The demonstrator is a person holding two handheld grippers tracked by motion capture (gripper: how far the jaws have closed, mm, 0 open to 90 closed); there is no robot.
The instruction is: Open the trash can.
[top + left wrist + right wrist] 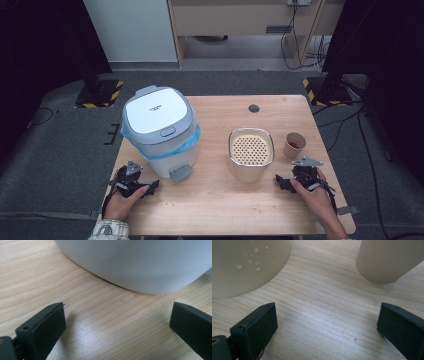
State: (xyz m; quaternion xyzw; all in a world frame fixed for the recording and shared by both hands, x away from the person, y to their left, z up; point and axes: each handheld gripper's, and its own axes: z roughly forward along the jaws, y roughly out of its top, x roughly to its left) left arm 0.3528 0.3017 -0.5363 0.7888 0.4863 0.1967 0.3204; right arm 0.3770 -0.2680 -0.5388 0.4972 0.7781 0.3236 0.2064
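I see a light wood surface (220,210) with a small dark round hole (254,108) near its far edge, at about 12 o'clock. It stands on grey carpet floor (60,150). Beyond it are a white panel (130,30) at 11 o'clock and a wooden cabinet (240,17) at 12, with cables (295,45) trailing down at 1 o'clock. Black stands with yellow-black striped bases (100,92) sit at 10 and 2 o'clock, off the far corners.

On the surface: a white pedal bin (160,132) with a grey lid and blue liner at 10 o'clock from the centre; a beige container (251,152) with a perforated insert at roughly 3 o'clock; a small brown paper cup (294,145) just beside it, further right, something reddish inside.

My left claw (134,180) rests at 8 o'clock, low on the surface, just in front of the bin's left foot. In the left gripper view the jaws are spread wide, nothing between them, the bin's white base close ahead.

My right claw (295,179) rests at 4 o'clock, near the container and below the cup. In the right gripper view the jaws are spread wide with bare wood between them; the container sits at 10 o'clock, the cup at 2, both apart from the jaws.
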